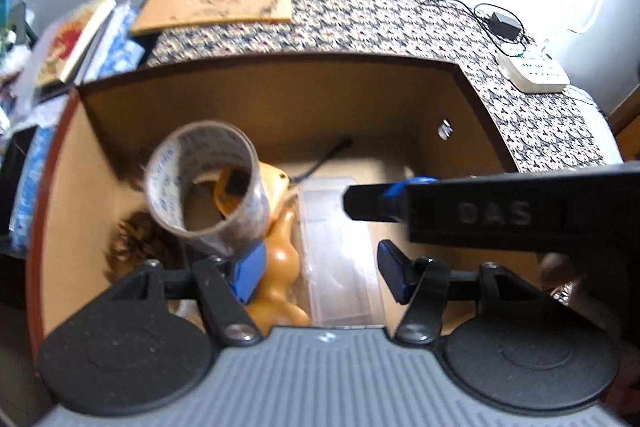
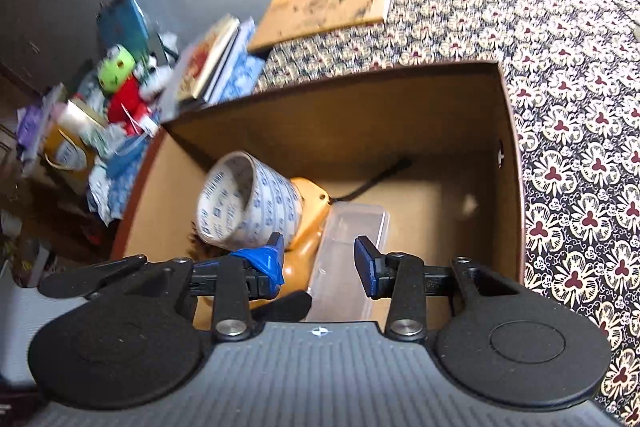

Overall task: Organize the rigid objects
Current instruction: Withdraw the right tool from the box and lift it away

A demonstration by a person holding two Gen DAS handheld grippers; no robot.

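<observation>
1. My left tongs (image 1: 320,263) stand released, jaws spread wide, above the open cardboard box (image 1: 280,99).
2. My right tongs (image 2: 320,259) are likewise released, gripping nothing, and hang over the same box.
3. A roll of clear tape (image 1: 206,187), printed in blue, sits tilted just past the left finger of both tongs, over the box's left half; I cannot tell whether it touches either finger.
4. Below the roll lie a yellow-orange object (image 1: 280,259) and, beside it, a clear plastic case (image 1: 340,251) on the box floor.
5. The box rests on a patterned cloth (image 2: 560,107) covering the counter.
6. A tan book (image 1: 216,3) lies beyond the box.
</observation>
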